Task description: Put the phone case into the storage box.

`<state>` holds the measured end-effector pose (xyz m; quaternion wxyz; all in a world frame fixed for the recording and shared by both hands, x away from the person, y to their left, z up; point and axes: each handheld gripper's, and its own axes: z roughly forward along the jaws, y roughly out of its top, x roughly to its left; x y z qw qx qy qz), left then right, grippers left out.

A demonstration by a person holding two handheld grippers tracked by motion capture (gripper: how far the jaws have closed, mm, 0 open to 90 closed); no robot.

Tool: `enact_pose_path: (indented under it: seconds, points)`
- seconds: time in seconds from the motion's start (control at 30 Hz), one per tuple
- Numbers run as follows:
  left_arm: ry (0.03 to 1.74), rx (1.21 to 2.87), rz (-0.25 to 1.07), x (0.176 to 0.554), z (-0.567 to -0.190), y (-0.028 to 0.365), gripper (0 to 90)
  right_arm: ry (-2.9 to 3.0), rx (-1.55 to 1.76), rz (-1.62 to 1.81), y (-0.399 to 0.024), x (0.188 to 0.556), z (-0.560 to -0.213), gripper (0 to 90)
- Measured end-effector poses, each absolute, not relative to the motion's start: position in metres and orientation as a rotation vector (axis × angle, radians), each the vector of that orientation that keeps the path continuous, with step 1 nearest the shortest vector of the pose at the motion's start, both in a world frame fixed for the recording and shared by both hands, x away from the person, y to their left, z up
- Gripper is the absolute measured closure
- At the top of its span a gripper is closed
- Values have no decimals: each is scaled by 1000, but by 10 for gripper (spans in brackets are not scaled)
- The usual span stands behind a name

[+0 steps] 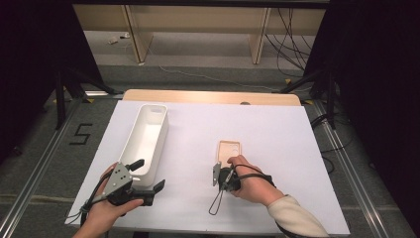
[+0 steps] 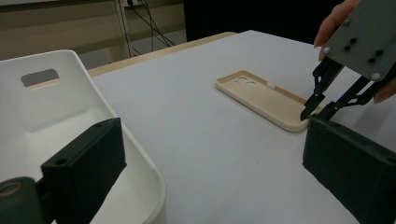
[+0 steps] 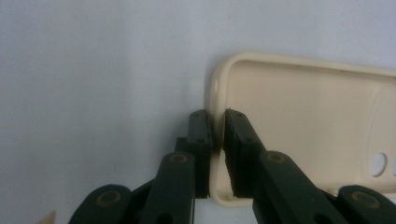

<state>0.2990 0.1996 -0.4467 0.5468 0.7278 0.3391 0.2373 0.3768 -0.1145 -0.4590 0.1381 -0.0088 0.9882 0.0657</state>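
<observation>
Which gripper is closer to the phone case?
Right. The right gripper is pinched on the rim of the phone case, at its near end. The left gripper sits open, far off to the left, at the white bin.

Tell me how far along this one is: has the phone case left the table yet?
Done: the right gripper has closed on the side wall of the beige phone case. In hand: that grip, with the case lying flat on the table. Left: lifting and placing it. The white bin holds nothing; the left gripper stands open beside it.
</observation>
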Motion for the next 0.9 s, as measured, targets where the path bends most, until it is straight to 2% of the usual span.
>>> enact_pose_path:
  seconds: [0.9]
  points:
    - [804,1728,562,299,-447,200,57,2871,5,231,-118,379,-458,868]
